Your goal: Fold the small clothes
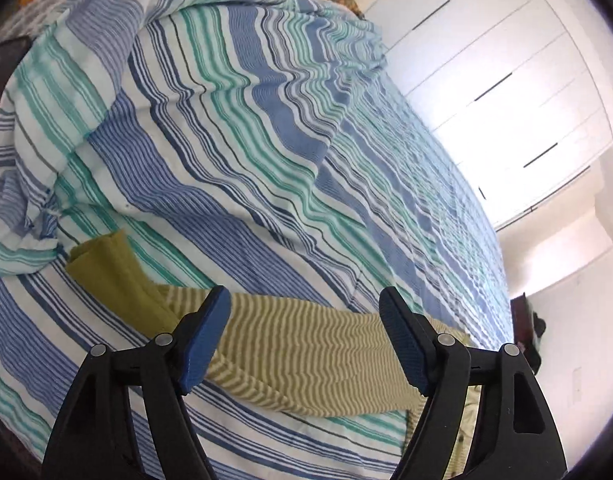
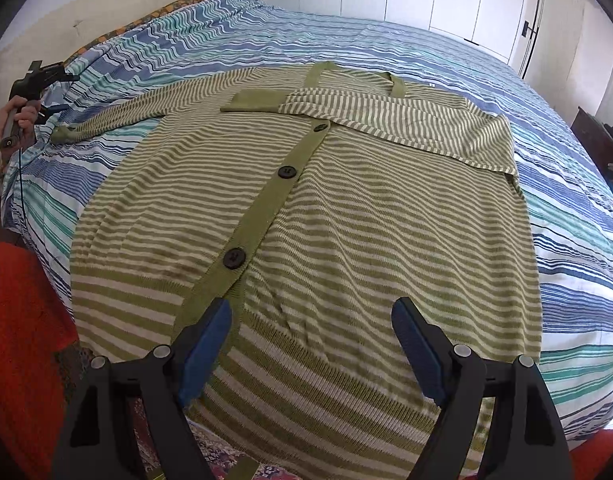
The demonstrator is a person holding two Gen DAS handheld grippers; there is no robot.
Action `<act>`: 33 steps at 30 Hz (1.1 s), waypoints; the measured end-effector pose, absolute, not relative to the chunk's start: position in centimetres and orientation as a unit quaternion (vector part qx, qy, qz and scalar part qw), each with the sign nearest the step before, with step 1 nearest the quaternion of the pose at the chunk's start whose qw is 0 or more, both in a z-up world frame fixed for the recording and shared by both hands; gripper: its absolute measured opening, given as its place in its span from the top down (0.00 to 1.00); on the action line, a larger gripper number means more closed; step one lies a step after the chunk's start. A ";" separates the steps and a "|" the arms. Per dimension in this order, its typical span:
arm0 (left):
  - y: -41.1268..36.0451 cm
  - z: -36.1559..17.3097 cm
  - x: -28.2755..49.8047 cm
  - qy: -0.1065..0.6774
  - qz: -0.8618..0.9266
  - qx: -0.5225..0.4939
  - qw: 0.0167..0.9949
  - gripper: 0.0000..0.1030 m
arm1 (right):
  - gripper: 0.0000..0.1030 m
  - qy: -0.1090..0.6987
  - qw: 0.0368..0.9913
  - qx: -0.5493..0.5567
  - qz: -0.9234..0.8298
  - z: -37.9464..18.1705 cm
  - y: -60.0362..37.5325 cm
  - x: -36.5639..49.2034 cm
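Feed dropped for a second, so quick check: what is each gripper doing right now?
Left gripper: open, empty, over the cardigan's outstretched sleeve.
Right gripper: open, empty, over the cardigan hem.

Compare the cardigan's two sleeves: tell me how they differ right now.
The right sleeve is folded across the cardigan's chest; the left sleeve stretches outward over the bedspread. The right sleeve's cuff rests on the cardigan; the left sleeve's cuff lies on the bedspread. Both sleeves are green-striped with plain green cuffs.

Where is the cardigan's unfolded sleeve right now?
In the right wrist view, the unfolded sleeve stretches left from the cardigan across the striped bedspread, its cuff beside the left tongs.
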State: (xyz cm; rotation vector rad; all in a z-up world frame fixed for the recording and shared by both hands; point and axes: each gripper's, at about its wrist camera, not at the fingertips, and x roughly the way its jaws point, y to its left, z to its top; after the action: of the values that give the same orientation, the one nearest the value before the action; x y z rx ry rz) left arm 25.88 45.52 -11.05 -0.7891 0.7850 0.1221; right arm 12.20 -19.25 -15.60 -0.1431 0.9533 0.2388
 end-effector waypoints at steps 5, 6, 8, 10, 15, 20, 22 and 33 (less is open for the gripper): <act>50.2 -14.2 19.2 0.352 0.175 -0.407 0.825 0.18 | 0.20 0.451 0.881 -0.074 0.121 -15.7 -18.9 12.2; 50.8 -15.3 17.9 0.349 0.186 -0.424 0.815 0.24 | 0.20 0.455 0.879 -0.075 0.123 -16.0 -18.8 12.3; 51.6 -17.1 16.5 0.353 0.175 -0.461 0.795 0.41 | 0.20 0.465 0.873 -0.074 0.127 -16.7 -18.6 12.4; 51.5 -18.0 16.4 0.356 0.160 -0.480 0.786 0.46 | 0.20 0.474 0.868 -0.074 0.129 -17.2 -18.4 12.5; 49.6 -16.0 20.3 0.358 0.141 -0.450 0.806 0.40 | 0.20 0.472 0.868 -0.084 0.131 -17.1 -17.9 12.3; 48.7 -16.4 25.4 0.448 0.228 -0.369 0.782 0.29 | 0.20 0.476 0.866 -0.085 0.131 -17.2 -17.7 12.4; 48.3 -17.1 26.5 0.470 0.245 -0.345 0.775 0.48 | 0.20 0.478 0.864 -0.086 0.133 -17.3 -17.6 12.4; 47.3 -18.8 15.3 0.345 0.201 -0.485 0.778 0.74 | 0.20 0.479 0.863 -0.078 0.141 -17.8 -17.6 12.4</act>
State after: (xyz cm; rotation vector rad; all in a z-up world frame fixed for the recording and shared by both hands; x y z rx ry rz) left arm 15.34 47.27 -18.80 -1.0483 0.7468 0.4357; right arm 12.42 -17.60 -17.82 -0.1633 1.0044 0.2947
